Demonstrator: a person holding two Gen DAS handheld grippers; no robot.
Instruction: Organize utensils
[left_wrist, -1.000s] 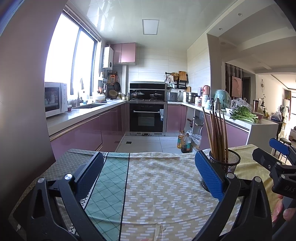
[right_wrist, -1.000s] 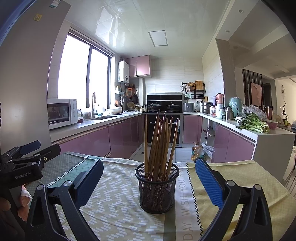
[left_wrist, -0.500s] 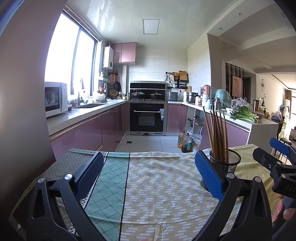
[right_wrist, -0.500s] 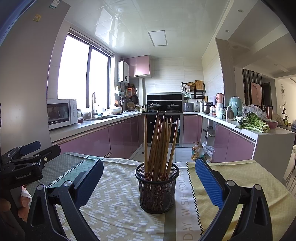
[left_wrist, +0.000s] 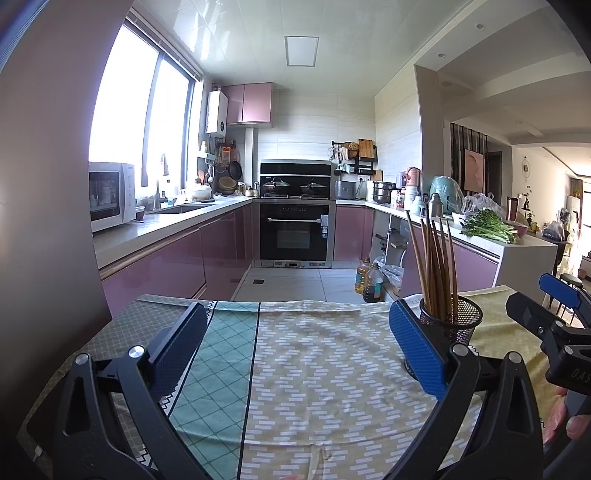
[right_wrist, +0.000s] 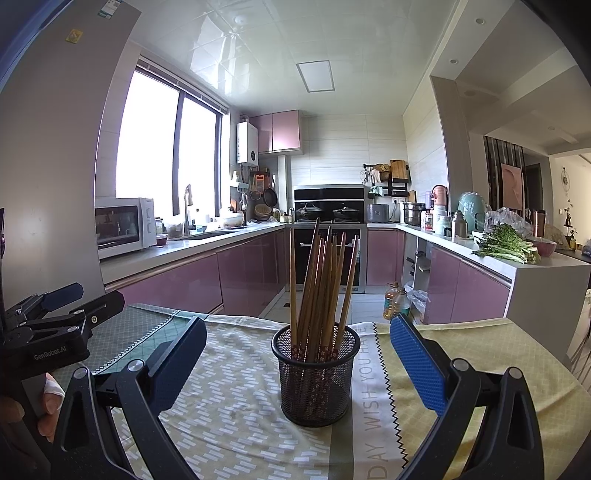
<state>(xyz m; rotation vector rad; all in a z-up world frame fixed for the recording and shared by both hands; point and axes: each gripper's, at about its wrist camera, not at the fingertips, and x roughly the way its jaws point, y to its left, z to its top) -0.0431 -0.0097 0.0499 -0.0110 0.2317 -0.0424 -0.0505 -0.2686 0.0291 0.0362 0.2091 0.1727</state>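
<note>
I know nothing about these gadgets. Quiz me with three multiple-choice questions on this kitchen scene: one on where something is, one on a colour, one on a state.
1. Where do the chopsticks stand?
A. in the mesh cup
B. flat on the tablecloth
C. in the sink

2. What colour are the lower cabinets?
A. white
B. pink
C. green

3. How is the right gripper set?
A. shut on the cup
B. shut on a chopstick
C. open, holding nothing

Answers:
1 A: the sticks rise upright out of the cup.
2 B: the doors under the counter are pink.
3 C: its blue pads sit wide apart on either side of the cup.
</note>
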